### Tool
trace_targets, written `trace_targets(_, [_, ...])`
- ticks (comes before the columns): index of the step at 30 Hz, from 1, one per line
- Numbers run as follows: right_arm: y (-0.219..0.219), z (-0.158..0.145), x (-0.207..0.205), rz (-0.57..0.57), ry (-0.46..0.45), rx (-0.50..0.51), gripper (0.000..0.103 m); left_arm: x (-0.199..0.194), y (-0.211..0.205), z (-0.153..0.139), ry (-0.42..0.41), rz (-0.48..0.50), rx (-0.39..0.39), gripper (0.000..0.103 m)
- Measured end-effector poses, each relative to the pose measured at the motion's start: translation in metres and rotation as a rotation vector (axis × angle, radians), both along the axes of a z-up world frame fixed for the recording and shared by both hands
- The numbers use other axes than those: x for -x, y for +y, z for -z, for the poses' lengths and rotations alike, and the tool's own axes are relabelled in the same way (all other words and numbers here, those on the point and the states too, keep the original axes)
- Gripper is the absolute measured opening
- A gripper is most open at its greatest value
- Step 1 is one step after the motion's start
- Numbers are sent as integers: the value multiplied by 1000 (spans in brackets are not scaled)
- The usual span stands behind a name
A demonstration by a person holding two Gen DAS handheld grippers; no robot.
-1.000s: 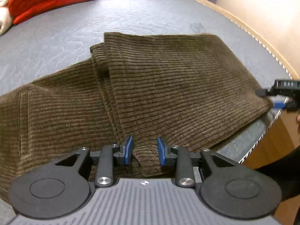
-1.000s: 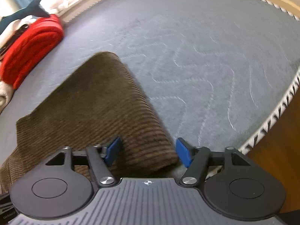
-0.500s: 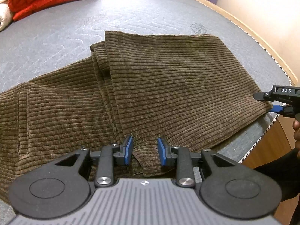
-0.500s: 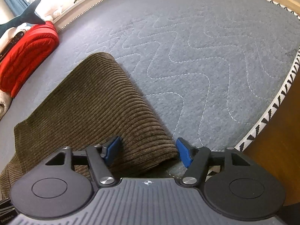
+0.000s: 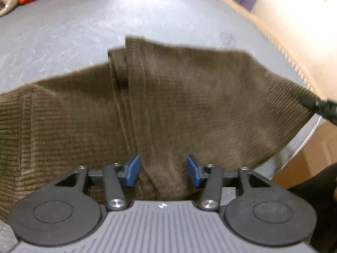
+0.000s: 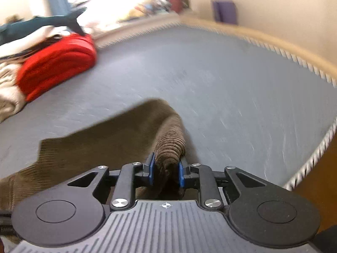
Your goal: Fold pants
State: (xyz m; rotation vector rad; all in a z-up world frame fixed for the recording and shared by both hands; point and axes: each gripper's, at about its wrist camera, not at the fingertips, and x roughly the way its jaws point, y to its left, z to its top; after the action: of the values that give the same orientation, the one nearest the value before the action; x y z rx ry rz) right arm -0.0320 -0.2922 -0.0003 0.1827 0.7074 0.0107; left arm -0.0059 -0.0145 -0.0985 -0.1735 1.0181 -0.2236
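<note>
Pants (image 5: 168, 97) brown corduroy, folded; corner lifted

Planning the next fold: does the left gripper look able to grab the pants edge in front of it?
Probably yes. The left gripper has just opened its jaws, and the brown pants bunch up between them with nothing in the way. The right gripper already pinches another corner.

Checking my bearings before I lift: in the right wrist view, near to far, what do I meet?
right gripper shut on the brown corduroy pants → bare grey quilted mattress → tan bed rim → purple block by the wall.
</note>
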Motion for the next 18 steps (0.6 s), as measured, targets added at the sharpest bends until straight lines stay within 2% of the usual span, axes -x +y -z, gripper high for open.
trace_targets(2, [30,-18,12,-69,-80,76,19,1,9,-16,-55,-17,80,62])
trace_targets(6, [103,-45,46,-270,-234,241,18,1,46,-50,-162,-19,522,75])
trace_targets(8, [140,-50,68,-389,-293,305,18,-1,58,-61,-185,13,655,83])
trace_targets(9, [156,-50,78,-439,-313,324,18,-2,61,-64,-187,35,680,84])
trace_targets(12, [195,-46,106,-582,-351,378,18,-7,64,-65,-169,76,672,84])
trace_targets(14, [214,-39,121,-667,-366,411,18,-9,67,-62,-158,27,602,78])
trace_targets(15, [221,-36,126,-694,-371,425,18,-12,69,-58,-128,-8,543,56])
trace_targets(16, [227,-35,129,-715,-372,434,18,-14,72,-53,-95,-37,491,25])
trace_targets(17, [231,-34,130,-725,-365,436,17,-16,77,-47,-66,-59,462,23])
trace_targets(18, [231,-33,129,-724,-358,436,17,-17,84,-42,-44,-71,471,20])
